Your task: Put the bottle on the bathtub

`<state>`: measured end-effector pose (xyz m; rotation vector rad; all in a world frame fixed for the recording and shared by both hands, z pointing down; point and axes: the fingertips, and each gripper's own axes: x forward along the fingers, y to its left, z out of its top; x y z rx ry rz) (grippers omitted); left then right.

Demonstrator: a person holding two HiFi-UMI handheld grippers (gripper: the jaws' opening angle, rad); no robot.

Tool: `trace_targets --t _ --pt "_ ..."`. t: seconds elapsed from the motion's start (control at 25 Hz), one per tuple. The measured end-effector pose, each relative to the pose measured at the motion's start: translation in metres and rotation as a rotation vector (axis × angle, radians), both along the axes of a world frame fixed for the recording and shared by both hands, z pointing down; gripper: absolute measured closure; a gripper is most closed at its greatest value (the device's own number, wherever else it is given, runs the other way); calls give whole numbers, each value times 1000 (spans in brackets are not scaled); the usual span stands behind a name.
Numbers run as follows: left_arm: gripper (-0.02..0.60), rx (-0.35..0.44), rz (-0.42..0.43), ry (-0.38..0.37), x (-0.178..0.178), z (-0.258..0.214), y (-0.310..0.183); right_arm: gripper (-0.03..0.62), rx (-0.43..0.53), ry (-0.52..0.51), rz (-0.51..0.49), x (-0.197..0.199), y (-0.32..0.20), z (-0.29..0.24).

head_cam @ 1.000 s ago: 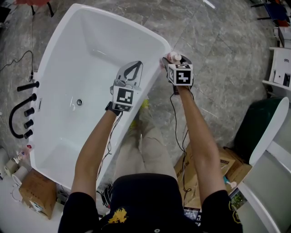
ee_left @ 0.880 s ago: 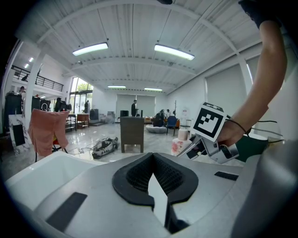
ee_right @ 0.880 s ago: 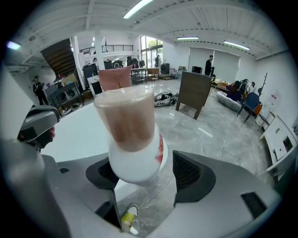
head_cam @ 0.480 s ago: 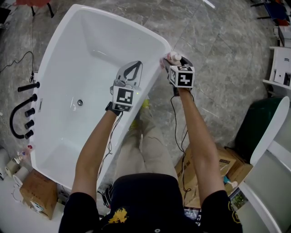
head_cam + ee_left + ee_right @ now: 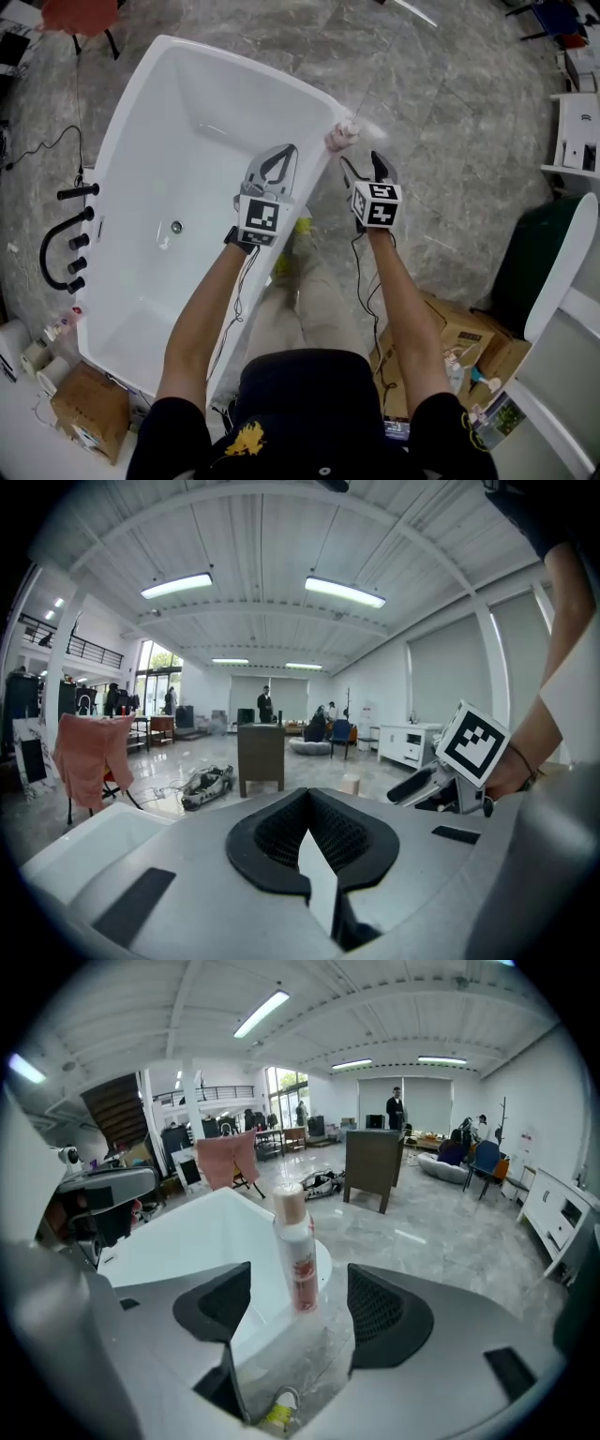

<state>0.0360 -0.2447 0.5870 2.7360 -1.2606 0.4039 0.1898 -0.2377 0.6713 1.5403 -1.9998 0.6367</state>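
Observation:
A white bottle point(image 5: 339, 134) with a tan cap and red print stands upright on the near right corner of the white bathtub point(image 5: 202, 52). My right gripper point(image 5: 364, 169) is open and sits just behind the bottle, apart from it. In the right gripper view the bottle point(image 5: 295, 1246) stands on the bathtub point(image 5: 187, 1232) rim beyond the spread jaws of the right gripper point(image 5: 298, 1302), with nothing between them. My left gripper point(image 5: 272, 169) hovers over the tub's right rim, shut and empty. The left gripper point(image 5: 305, 803) shows its jaws closed together.
Black faucet fittings point(image 5: 58, 244) line the tub's left rim. Cardboard boxes point(image 5: 89, 408) lie at the lower left, more boxes point(image 5: 469, 337) at the lower right. A dark green object point(image 5: 534, 253) stands to the right on the grey marble floor point(image 5: 450, 112).
My right gripper has opened, let go of the bottle and drawn back toward me. The bottle stays standing on the tub's corner. The left gripper has kept its place.

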Motion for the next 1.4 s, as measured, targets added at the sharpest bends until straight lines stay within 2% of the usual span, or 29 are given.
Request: trace_targets --t 0.2,0.36,0.48,0.68,0.84,0.96,1.16,1.4 --pt "563 20 -3 37 -1 -57 31 428 112 -37 15 5 43 -75" --pt "563 69 -10 71 -6 -110 64 529 174 -7 -15 5 92 -127" --pt "563 75 3 74 -7 -148 98 585 185 -13 3 10 139 -156" --pt "563 127 -2 85 -19 -220 135 592 216 -37 10 5 182 -193" --pt "563 200 8 78 -38 -254 168 592 267 -36 25 1 204 -221" --pt "563 235 0 64 -53 -268 186 593 316 -37 14 0 213 -247" --pt "563 223 -57 75 -74 -282 209 592 381 -31 -12 4 228 -285" --pt "563 250 -138 92 -92 -281 217 592 408 -32 -60 -11 237 -298"
